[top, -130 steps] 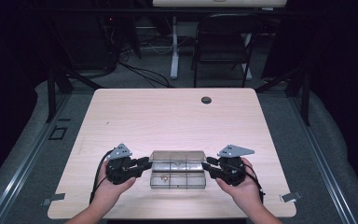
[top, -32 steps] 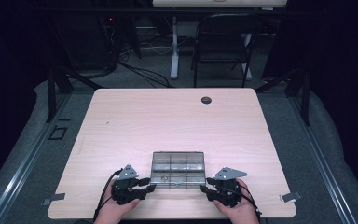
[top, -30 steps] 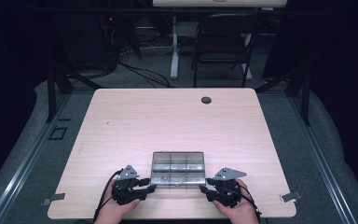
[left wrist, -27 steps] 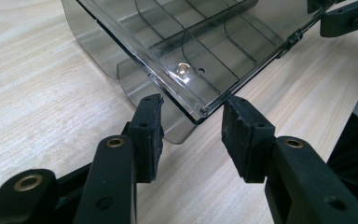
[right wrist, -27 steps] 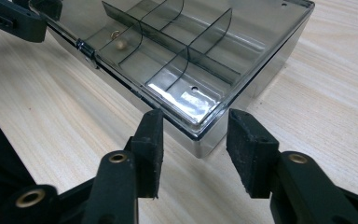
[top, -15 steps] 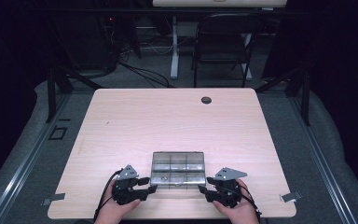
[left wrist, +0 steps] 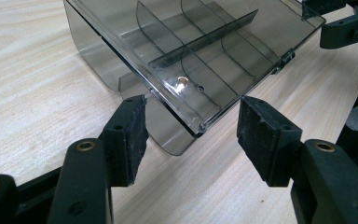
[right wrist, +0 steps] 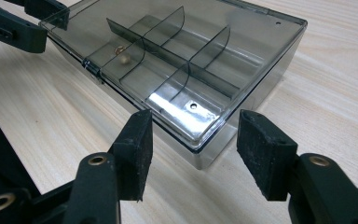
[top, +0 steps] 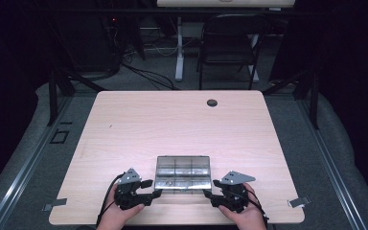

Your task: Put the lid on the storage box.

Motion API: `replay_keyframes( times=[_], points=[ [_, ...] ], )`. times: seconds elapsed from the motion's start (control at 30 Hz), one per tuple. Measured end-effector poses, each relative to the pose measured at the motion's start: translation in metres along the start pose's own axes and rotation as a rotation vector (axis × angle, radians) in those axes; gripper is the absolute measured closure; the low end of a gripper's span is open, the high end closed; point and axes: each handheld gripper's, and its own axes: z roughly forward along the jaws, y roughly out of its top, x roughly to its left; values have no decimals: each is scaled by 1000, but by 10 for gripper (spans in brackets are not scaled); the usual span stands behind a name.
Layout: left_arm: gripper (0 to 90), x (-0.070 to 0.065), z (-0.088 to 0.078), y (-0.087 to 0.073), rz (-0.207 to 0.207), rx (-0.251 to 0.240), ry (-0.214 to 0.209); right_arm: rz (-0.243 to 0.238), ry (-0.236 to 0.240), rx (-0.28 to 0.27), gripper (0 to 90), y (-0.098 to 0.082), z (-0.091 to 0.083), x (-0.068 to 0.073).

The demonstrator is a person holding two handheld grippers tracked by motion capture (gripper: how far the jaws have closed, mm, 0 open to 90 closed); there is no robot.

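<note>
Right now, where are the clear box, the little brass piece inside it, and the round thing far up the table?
clear box [top: 183, 171]: high view, lid centre.
brass piece [left wrist: 182, 82]: left gripper view, its top.
round thing [top: 212, 102]: high view, its middle.

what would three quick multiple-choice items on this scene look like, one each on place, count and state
1. Where on the table is the clear compartment box?
A. far edge
B. near edge, between the two grippers
C. left corner

2. How many small brass pieces lie in the box?
A. one
B. four
C. none

3. How do the left gripper and right gripper stand?
A. both clamped on the box
B. one shut, one open
C. both open, fingers off the box

Answers:
1 B, it sits by the person's hands.
2 A, a single brass piece shows through the lid.
3 C, each corner has gaps to the fingers; both sets have just been opening.
</note>
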Motion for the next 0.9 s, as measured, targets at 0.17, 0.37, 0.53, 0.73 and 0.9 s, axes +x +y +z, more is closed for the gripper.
replay_keyframes(
  times=[0.17, 0.37, 0.53, 0.73, 0.9],
  points=[
    [416, 1, -1, 1, -8, -2, -4, 15, -2, -18, 451, 2, -2, -2],
    [400, 4, -5, 5, -19, -33, -5, 41, -5, -55, 444, 5, -7, -6],
    [378, 8, -10, 7, -31, -50, -15, 63, -22, -74, 425, 7, -12, -14],
    [365, 18, -17, 10, -50, -82, 12, 66, -51, -92, 400, 8, -18, -24],
    [355, 32, -24, 11, -79, -107, 40, 79, -90, -108, 383, 8, -23, -35]
  ],
)
